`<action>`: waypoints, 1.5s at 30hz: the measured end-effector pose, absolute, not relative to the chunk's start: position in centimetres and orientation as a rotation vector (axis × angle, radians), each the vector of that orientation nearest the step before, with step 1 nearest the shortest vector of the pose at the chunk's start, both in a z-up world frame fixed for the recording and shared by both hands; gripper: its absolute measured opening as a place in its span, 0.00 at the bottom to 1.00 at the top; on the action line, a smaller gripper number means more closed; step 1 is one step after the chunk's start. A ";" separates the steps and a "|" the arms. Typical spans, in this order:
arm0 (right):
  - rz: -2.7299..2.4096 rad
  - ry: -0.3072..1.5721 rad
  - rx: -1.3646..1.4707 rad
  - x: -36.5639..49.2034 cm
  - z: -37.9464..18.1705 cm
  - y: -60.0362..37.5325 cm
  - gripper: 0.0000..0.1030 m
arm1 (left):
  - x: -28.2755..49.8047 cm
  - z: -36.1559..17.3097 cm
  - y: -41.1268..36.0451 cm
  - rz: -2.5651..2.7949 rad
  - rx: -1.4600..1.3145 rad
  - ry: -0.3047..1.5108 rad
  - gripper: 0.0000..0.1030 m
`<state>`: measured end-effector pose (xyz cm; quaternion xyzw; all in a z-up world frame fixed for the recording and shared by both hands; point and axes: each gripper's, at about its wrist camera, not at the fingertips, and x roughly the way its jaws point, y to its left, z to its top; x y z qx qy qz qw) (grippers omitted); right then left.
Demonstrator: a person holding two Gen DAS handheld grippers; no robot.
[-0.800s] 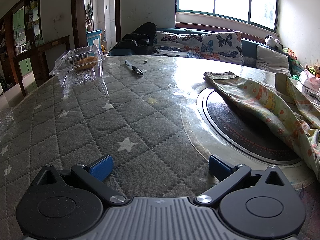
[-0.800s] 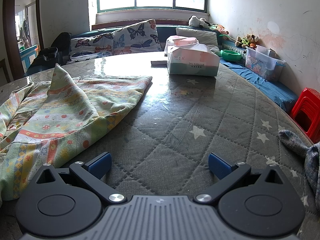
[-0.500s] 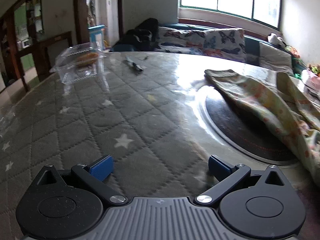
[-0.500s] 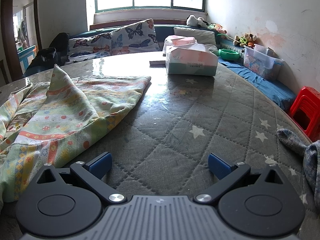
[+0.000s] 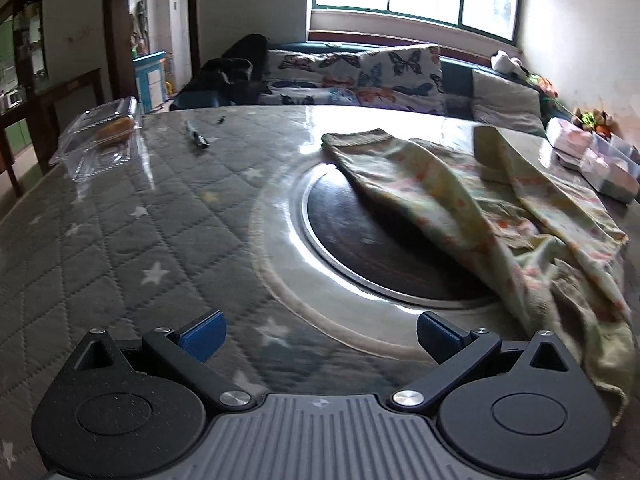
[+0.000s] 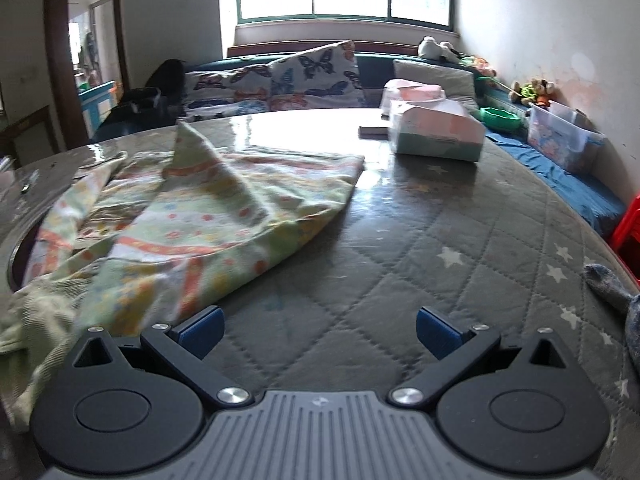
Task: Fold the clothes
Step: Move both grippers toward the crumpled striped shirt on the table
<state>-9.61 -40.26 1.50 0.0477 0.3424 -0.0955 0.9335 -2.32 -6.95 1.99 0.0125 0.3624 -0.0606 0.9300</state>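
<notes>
A pale green garment [image 5: 500, 216] with orange stripes and small flowers lies crumpled on the round quilted table [image 5: 120, 248], partly over the dark round inset [image 5: 360, 248]. The same garment [image 6: 192, 216] fills the left half of the right wrist view. My left gripper [image 5: 318, 334] hangs open over the bare table, left of the cloth, nothing between its blue pads [image 5: 202, 334]. My right gripper [image 6: 318, 330] is open too, just right of the garment's near edge, with its left pad [image 6: 202, 330] close to the fabric but apart from it.
A clear plastic food box [image 5: 100, 140] and a pen [image 5: 198, 136] lie at the far left. Tissue packs [image 6: 436, 132] stand at the far right. A grey knitted piece [image 6: 616, 292] lies at the table's right edge. A sofa with butterfly cushions [image 6: 296, 80] runs behind.
Both grippers have moved forward and swung towards the garment. In the left view the cloth and inset have slid towards the centre; in the right view the cloth is closer. Jaws stay wide.
</notes>
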 end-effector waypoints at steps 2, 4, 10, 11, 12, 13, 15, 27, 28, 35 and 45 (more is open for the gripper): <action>-0.173 0.700 0.092 -9.9 1.7 -39.7 1.00 | -2.8 2.2 -7.7 -0.138 0.030 0.743 1.00; -0.153 0.698 0.077 -10.2 1.9 -39.0 1.00 | -3.0 2.3 -8.3 -0.152 0.038 0.744 1.00; -0.109 0.698 0.075 -10.9 2.3 -37.7 1.00 | -3.9 2.5 -10.2 -0.193 0.076 0.748 1.00; -0.104 0.701 0.073 -11.0 2.3 -37.5 1.00 | -4.0 2.5 -10.4 -0.196 0.080 0.751 1.00; -0.101 0.704 0.072 -11.1 2.3 -37.3 1.00 | -4.1 2.5 -10.6 -0.200 0.083 0.753 1.00; -0.097 0.704 0.069 -11.2 2.3 -37.2 1.00 | -4.2 2.5 -10.8 -0.206 0.086 0.754 1.00; -0.092 0.705 0.067 -11.3 2.3 -37.0 1.00 | -4.5 2.5 -11.0 -0.216 0.091 0.755 1.00; -0.061 0.713 0.061 -12.1 2.3 -35.8 1.00 | -5.3 2.6 -12.5 -0.250 0.118 0.756 1.00; -0.060 0.714 0.061 -12.2 2.3 -35.7 1.00 | -5.4 2.6 -12.5 -0.252 0.119 0.755 1.00; -0.053 0.718 0.055 -12.4 2.4 -35.2 1.00 | -5.6 3.0 -13.1 -0.259 0.126 0.748 1.00; -0.041 0.719 0.046 -12.3 2.6 -34.4 1.00 | -5.5 3.1 -13.5 -0.267 0.127 0.750 1.00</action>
